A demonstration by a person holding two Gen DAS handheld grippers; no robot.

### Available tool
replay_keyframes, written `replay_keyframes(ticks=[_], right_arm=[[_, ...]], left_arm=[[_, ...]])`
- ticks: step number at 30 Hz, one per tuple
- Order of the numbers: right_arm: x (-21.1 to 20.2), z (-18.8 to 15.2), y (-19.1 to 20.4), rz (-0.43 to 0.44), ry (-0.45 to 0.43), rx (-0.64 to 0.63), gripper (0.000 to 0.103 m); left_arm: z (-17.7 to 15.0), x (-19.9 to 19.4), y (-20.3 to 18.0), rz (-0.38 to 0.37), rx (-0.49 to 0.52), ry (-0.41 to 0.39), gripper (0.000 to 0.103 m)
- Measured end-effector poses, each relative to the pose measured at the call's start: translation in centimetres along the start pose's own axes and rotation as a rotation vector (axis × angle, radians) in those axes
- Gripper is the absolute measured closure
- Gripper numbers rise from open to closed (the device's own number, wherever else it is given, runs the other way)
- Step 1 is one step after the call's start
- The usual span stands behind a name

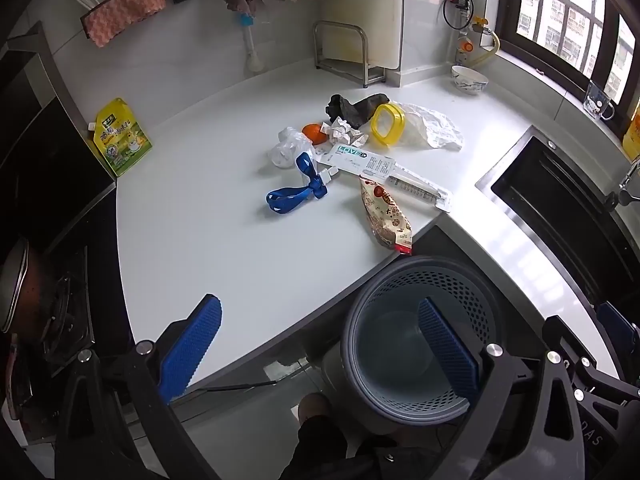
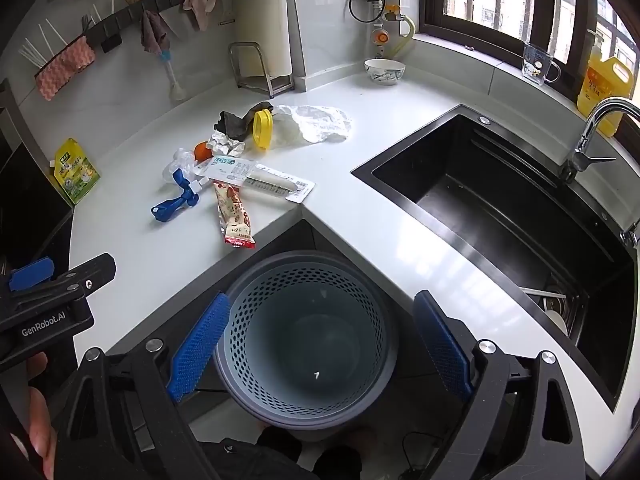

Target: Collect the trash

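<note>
Left gripper [image 1: 320, 348], right gripper [image 2: 320, 350]: black frames, silver screws, blue ribbed pads [image 2: 198, 346]; "GenRobot.AI" lettering.

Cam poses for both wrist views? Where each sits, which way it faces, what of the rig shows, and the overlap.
Left wrist: above the counter edge, facing the trash pile and the perforated bin; open left tongs in frame, right rig at lower right.
Right wrist: over the bin, facing the counter corner and black sink; open right tongs, left rig and a hand at left.
Shared: bin, blue lanyard, snack wrapper.
</note>
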State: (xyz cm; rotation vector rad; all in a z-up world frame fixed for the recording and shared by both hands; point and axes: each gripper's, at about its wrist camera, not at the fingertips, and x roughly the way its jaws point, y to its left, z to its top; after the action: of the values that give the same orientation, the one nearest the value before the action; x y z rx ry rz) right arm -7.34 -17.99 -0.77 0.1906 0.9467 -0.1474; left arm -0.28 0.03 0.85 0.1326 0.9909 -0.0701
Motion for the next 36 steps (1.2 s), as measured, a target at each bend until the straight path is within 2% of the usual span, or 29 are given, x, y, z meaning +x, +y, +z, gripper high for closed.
replay_keyframes(ticks=[14,36], right_arm=[[-0.2,0.8,0.6,0.008,-0.004,-0.012,0.014],[0.0,0.7,2.8,0.047,-0.002,-0.068,0.014]], left_arm=[[0.6,0.0,1.2,0.012,-0.004,-0.006,0.006],[-0.7,-0.3,3.7,0.045,-0.066,-0.005,0.006]])
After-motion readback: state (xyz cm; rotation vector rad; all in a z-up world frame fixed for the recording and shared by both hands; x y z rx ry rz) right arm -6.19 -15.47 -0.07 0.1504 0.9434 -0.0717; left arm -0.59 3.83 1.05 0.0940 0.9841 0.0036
